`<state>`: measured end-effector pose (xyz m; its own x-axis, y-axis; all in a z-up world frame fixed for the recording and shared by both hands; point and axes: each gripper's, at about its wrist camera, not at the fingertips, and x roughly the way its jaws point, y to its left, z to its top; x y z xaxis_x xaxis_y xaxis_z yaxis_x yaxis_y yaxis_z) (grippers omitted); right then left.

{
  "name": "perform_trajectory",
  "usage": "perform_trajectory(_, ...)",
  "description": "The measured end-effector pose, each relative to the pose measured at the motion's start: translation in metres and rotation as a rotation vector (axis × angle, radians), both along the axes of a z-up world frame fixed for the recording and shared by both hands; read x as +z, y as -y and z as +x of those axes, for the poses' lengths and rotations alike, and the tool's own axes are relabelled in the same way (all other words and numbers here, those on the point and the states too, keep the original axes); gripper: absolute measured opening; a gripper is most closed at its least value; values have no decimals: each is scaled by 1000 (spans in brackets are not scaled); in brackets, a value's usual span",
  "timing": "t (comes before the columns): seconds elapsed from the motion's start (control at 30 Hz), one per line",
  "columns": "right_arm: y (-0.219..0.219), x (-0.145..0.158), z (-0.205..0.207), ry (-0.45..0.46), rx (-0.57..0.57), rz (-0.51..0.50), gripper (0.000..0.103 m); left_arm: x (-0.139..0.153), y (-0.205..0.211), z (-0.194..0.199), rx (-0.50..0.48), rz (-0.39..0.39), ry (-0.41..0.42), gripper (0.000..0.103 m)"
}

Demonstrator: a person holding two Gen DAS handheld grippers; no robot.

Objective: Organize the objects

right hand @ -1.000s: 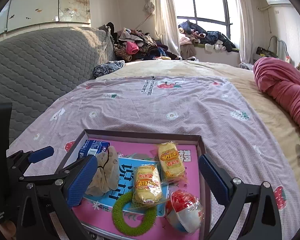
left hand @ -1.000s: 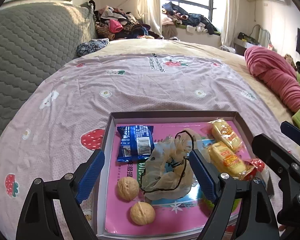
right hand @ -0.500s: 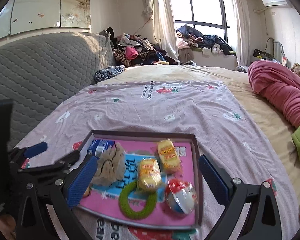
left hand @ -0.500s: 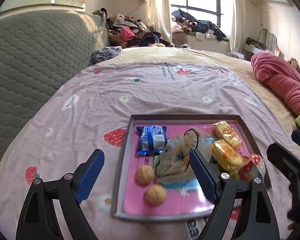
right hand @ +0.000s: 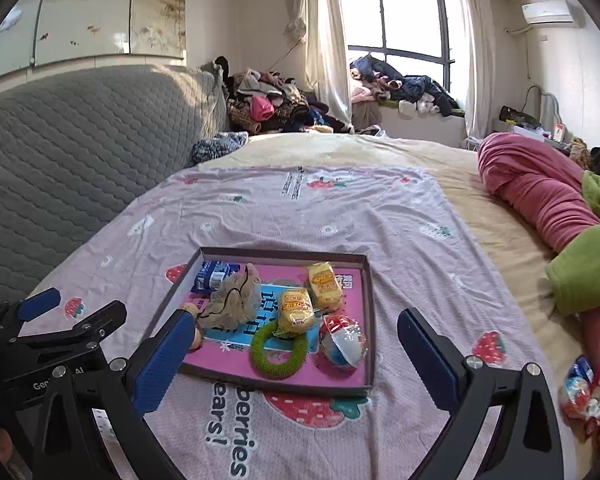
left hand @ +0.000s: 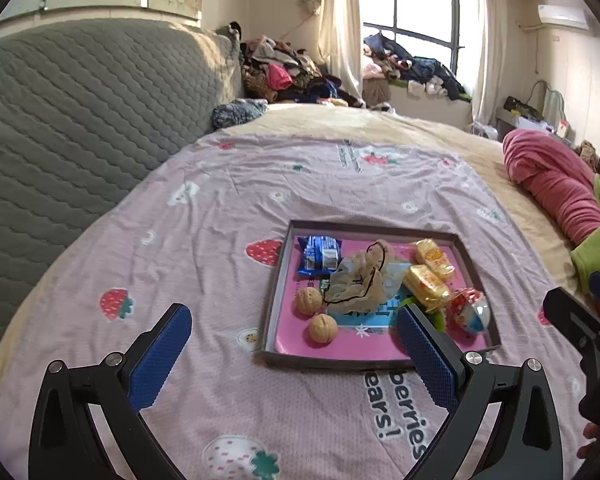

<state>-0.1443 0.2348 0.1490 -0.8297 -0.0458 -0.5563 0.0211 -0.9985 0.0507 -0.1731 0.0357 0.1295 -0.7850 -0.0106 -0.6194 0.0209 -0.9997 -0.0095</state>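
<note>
A shallow tray [left hand: 372, 229] with a pink floor lies on the strawberry-print sheet. In it are a blue snack packet [left hand: 318, 254], a beige mesh bag [left hand: 358, 284], two walnuts [left hand: 323, 329], two yellow snack packs [left hand: 426, 286], a green ring [right hand: 278, 354] and a red-white-blue egg toy [right hand: 342, 342]. My left gripper [left hand: 292, 314] hovers short of the tray's near left corner, its jaws opening with nothing gripped between them. My right gripper [right hand: 296, 316] hangs open over the tray's near edge, holding nothing.
A grey quilted headboard [left hand: 60, 120] runs along the left. A rolled pink blanket [right hand: 540, 200] and green cloth [right hand: 580, 272] lie on the right. A small wrapped snack [right hand: 580, 392] sits near the right edge. Piled clothes [right hand: 276, 104] fill the far side.
Both grippers have drawn back and risen from the tray, which now looks smaller and farther off. The left gripper's fingers stand slightly wider apart.
</note>
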Motion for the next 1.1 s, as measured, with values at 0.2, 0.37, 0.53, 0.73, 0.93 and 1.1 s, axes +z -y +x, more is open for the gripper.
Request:
perform_trajectory(0.2,0,22,29,-32,-1,7,102,22,-5,32,-18,-37,-23,102)
perform_trajectory(0.37,-4,29,48,-34,-13,0,102,31,-9,53,-32,-53,-28,102)
perform_trajectory(0.53,-3,35,63,-34,-16,4,102,34,-13,68,-46,-62,-32,102)
perform_trajectory(0.73,-3,37,76,-39,-21,13,102,32,-10,79,-36,-51,-15,102)
perform_trajectory(0.93,-3,32,88,-39,-20,19,102,23,-6,88,-37,-34,0,102)
perform_trajectory(1.1,-4,24,94,-26,-20,14,102,18,-2,97,-37,-37,2,102)
